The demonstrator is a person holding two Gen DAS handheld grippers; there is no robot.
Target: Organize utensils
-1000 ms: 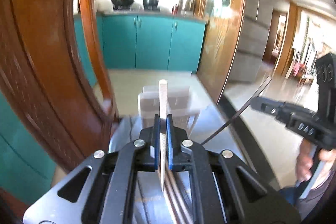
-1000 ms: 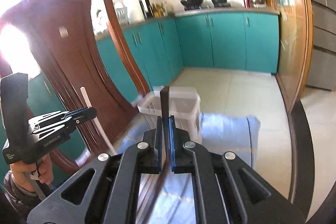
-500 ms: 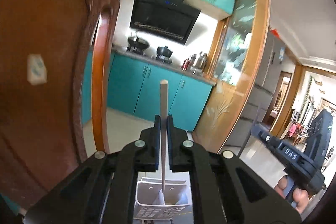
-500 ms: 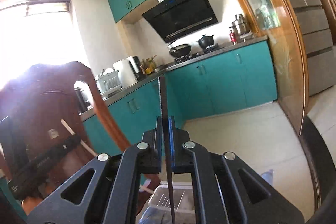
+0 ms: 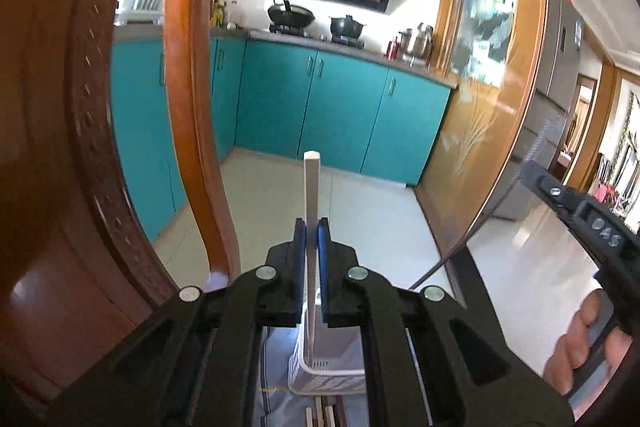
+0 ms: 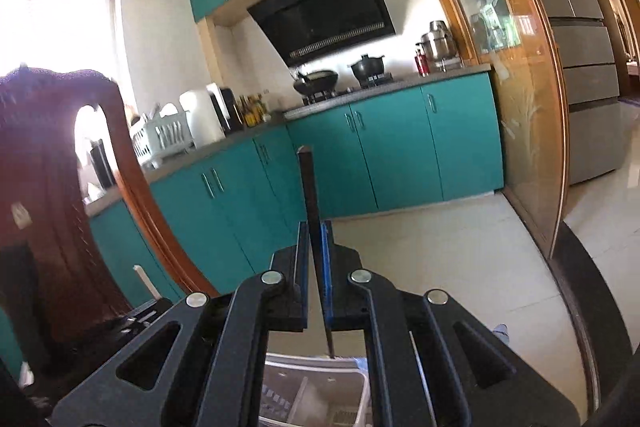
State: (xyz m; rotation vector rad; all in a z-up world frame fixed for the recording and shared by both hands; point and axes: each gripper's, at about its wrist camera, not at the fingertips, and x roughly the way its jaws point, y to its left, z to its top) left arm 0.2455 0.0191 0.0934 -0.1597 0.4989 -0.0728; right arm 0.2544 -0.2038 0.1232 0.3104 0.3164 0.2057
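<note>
Left gripper (image 5: pixel 311 239) clamps a white chopstick (image 5: pixel 311 187); right gripper (image 6: pixel 316 251) clamps a black chopstick (image 6: pixel 312 195). Both are poised over the white basket (image 6: pixel 320 367); next, lower the tips inside and release.

Daylight is pouring in through the window (image 6: pixel 60 23), blowing it out to pure white and washing the wall beside it. The floor tiles (image 5: pixel 532 259) are glaring. The dark wooden chair (image 6: pixel 44 211) is sitting in deep shadow, smeared with blur. Both views are bending strongly at their edges, corners darkening to black.
</note>
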